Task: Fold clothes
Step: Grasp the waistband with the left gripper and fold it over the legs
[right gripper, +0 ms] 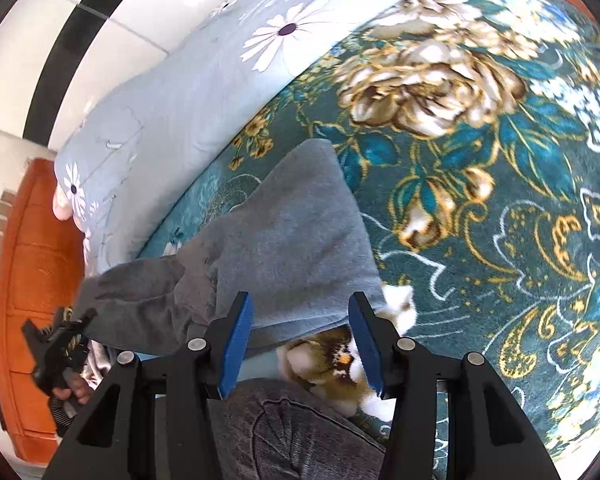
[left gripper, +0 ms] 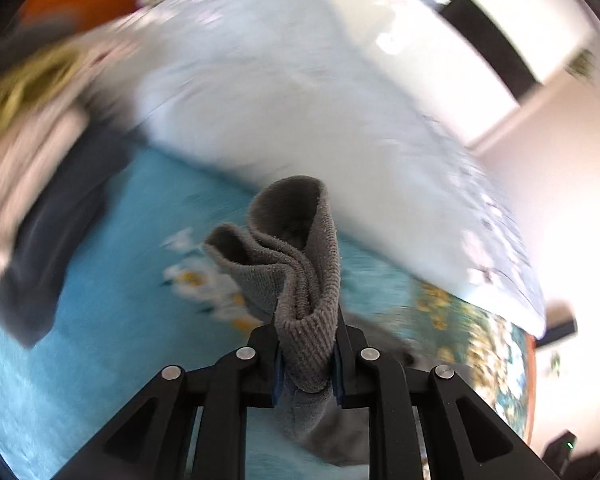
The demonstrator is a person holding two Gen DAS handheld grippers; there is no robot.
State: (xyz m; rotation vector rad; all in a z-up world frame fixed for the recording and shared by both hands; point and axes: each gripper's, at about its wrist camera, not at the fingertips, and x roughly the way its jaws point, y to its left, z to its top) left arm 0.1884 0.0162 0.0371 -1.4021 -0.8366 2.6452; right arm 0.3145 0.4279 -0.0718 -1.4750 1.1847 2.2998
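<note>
A grey knit garment (left gripper: 300,264) has its ribbed edge bunched between the pads of my left gripper (left gripper: 306,344), which is shut on it and holds it above the bed; the background there is blurred. In the right wrist view the same grey garment (right gripper: 284,240) lies spread on the teal floral blanket (right gripper: 480,160), one end rising toward the left gripper (right gripper: 60,332) held in a hand at the left edge. My right gripper (right gripper: 300,304) hovers open over the garment's near edge, blue pads apart, nothing gripped.
A pale blue daisy-print quilt (right gripper: 188,92) lies along the far side of the bed. A blurred pile of clothes (left gripper: 28,140) and a dark garment (left gripper: 52,240) sit at left. The orange bed frame (right gripper: 32,260) borders the left; a knee in grey jeans (right gripper: 292,432) is below.
</note>
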